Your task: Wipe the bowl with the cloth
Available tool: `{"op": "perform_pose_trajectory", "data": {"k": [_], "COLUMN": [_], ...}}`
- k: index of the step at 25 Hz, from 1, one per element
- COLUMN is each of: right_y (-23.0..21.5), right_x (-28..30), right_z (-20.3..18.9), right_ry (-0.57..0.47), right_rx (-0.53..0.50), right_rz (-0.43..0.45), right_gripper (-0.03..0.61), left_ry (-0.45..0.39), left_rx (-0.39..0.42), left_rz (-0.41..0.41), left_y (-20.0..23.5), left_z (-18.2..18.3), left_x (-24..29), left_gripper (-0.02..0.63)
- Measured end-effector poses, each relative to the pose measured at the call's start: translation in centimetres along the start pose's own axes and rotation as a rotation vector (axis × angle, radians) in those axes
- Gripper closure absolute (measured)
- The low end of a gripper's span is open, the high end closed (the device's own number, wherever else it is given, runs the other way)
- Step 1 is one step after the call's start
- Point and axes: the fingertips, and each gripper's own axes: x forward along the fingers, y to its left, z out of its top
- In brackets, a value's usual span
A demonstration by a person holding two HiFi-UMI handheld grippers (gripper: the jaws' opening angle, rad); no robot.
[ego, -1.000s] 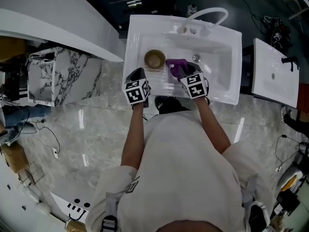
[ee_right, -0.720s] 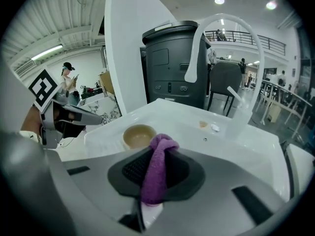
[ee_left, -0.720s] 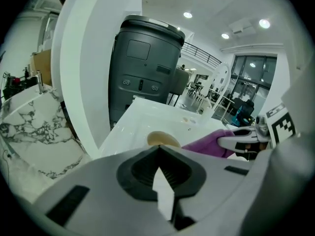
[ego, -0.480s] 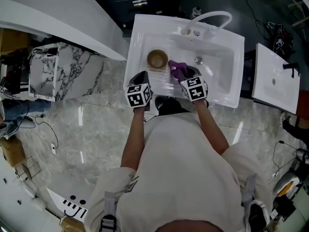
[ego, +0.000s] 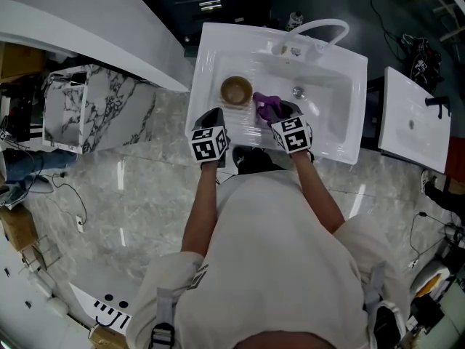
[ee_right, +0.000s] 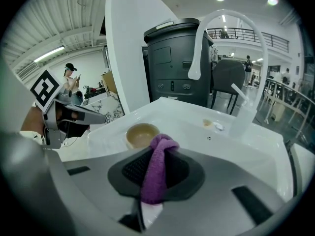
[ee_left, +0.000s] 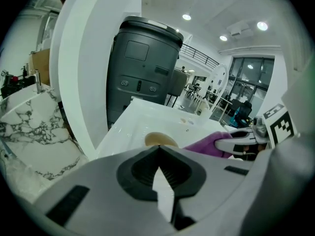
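Observation:
A tan bowl (ego: pixel 237 89) stands upright in the white sink (ego: pixel 211 49), at the left of the basin. My left gripper (ego: pixel 216 115) hovers at the sink's near rim, just short of the bowl (ee_left: pixel 160 139). Its jaws are shut with nothing between them (ee_left: pixel 158 148). My right gripper (ego: pixel 280 110) is over the basin, to the right of the bowl. It is shut on a purple cloth (ego: pixel 267 105), which bunches up out of the jaws (ee_right: pixel 156 173). In the right gripper view the bowl (ee_right: pixel 142 134) lies just beyond the cloth. The cloth is not touching the bowl.
A curved white faucet (ego: pixel 316 26) rises at the back of the sink, with the drain (ego: pixel 298 91) in the basin. A dark grey bin (ee_left: pixel 142 68) stands behind the sink. A marble block (ego: pixel 94 115) is to the left and a second white sink (ego: pixel 414 115) to the right.

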Motion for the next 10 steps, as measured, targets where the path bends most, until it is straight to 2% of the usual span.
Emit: {"op": "perform_pose_trajectory", "data": {"k": [10], "right_y": [0.53], "right_x": [0.10], "right_z": [0.13], "right_ry": [0.008], "right_rx": [-0.003], "right_rz": [0.018], "right_gripper": [0.538], "left_ry": [-0.002], "left_rx": [0.002], "left_rz": [-0.014], "left_y": [-0.27], "left_z": [-0.03], "left_x": [-0.04], "left_gripper": [0.607]}}
